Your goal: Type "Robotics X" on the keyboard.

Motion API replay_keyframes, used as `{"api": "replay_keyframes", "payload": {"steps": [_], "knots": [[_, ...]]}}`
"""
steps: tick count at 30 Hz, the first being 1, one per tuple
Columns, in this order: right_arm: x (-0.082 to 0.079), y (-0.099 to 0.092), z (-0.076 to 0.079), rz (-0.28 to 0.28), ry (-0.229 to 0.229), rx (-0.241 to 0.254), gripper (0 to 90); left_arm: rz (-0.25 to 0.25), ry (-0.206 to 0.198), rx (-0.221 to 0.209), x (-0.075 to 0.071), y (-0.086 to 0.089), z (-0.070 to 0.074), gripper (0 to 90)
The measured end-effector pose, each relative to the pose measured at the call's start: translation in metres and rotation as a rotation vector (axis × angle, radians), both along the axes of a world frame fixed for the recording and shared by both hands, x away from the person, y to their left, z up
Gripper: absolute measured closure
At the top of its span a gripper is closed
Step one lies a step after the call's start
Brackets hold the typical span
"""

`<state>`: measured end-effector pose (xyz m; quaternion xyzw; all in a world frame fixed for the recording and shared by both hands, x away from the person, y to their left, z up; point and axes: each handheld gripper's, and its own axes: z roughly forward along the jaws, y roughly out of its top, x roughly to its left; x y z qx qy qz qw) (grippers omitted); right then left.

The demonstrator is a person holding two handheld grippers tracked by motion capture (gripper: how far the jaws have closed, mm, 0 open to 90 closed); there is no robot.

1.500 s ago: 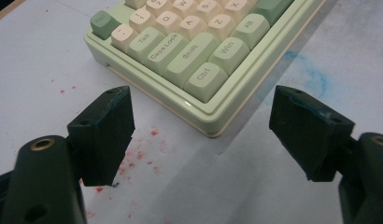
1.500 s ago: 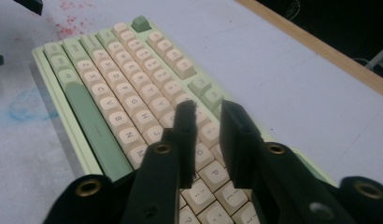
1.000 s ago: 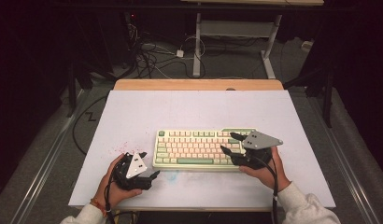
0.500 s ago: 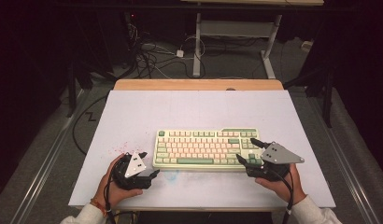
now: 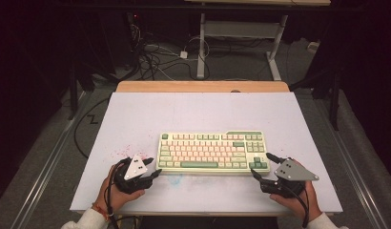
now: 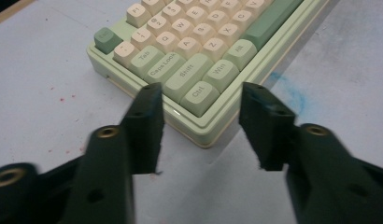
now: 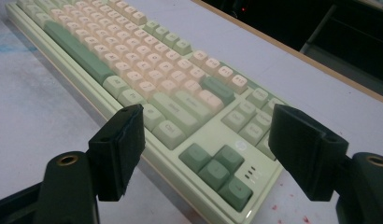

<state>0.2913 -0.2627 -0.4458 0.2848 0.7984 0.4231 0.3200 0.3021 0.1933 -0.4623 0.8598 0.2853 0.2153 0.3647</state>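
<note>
surroundings: white table, pink specks at 9 o'clock of the keyboard, blue smear at its front edge; nothing blocking
keyboard: pale green case, cream and green keys, flat, near front centre
left gripper: jaws have just been closing, straddle the Ctrl corner, pads not pressing
right gripper: open wide, arrow-key corner between jaws, at 4 o'clock

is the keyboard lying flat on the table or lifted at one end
Flat: the keyboard rests level on the table, keys up, and both grippers' fingers stand clear of its near corners.
</note>
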Motion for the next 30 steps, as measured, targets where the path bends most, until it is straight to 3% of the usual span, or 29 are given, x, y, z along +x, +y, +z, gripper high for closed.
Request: {"api": "replay_keyframes", "payload": {"steps": [3,9,30], "knots": [[-0.004,-0.004,-0.001,-0.008,0.004,0.0,27.1,-0.01,0.024,-0.013,0.001,0.0,0.002,69.6],[-0.006,-0.009,-0.003,-0.024,0.003,-0.008,27.0,-0.028,0.062,-0.023,0.006,-0.003,0.007,86.4],[-0.003,-0.005,-0.007,-0.01,0.01,-0.041,26.8,-0.112,0.104,0.084,0.039,-0.06,0.033,87.6]]}}
